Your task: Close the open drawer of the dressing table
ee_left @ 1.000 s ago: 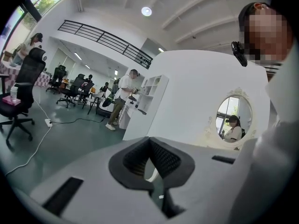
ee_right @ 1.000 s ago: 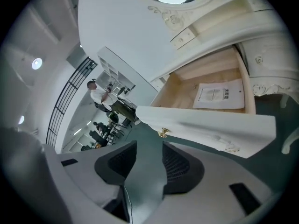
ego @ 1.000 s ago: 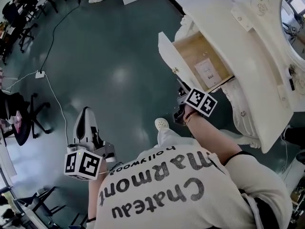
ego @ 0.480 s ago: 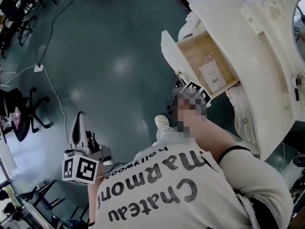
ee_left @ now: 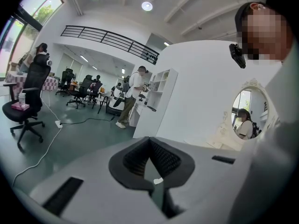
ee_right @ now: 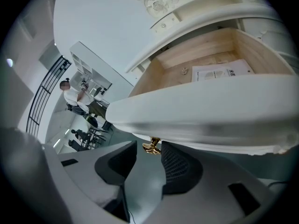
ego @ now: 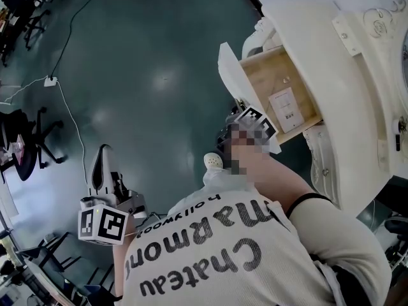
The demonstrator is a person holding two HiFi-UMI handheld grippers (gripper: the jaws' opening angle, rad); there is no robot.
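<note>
The white dressing table point(ego: 331, 88) stands at the right in the head view, its drawer point(ego: 274, 94) pulled out with the wooden inside showing. A printed sheet point(ee_right: 222, 71) lies in the drawer. My right gripper point(ee_right: 149, 154) is open just under the white drawer front point(ee_right: 205, 111), and the small gold handle point(ee_right: 152, 146) hangs between its jaw tips. Its marker cube point(ego: 255, 121) sits against the drawer front's lower corner. My left gripper point(ego: 103, 167) hangs low at the left, far from the table, shut point(ee_left: 150, 143) with nothing in it.
Green floor spreads left of the dressing table. A white cable with a power strip point(ego: 51, 80) runs across it, and office chairs point(ego: 25, 139) stand at the far left. A person point(ee_left: 135, 94) stands at a white shelf in the background. My shoe point(ego: 213, 161) is below the drawer.
My right gripper has risen from below the drawer to its front, bringing the gold handle between the jaws. The left gripper has hardly moved.
</note>
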